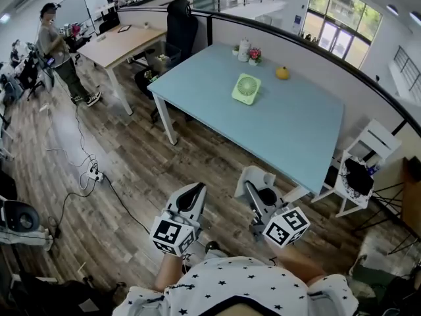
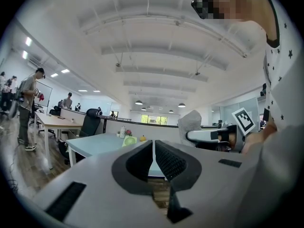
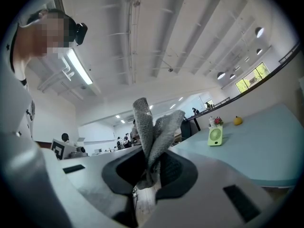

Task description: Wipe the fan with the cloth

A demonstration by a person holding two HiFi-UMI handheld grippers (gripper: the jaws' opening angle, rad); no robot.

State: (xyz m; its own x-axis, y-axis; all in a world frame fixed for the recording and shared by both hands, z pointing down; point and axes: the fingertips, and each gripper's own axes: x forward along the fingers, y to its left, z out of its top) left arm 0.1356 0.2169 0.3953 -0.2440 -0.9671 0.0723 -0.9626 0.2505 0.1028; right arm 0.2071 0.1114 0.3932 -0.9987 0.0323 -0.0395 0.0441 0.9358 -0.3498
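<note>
Left gripper [image 2: 153, 148]: jaws pressed together, nothing between them; held low, near the person's body.
Right gripper [image 3: 151, 163]: pinching the grey cloth [image 3: 151, 122], which sticks up past the jaws.
Fan [image 1: 246, 88]: green, on the far part of the blue table [image 1: 296, 137], well apart from both grippers.
Beyond the fan: flowers [image 1: 254, 55], yellow fruit [image 1: 282, 73].

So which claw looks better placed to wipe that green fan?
The right claw: it grips the grey cloth. The left claw holds nothing. Both are well short of the fan.
</note>
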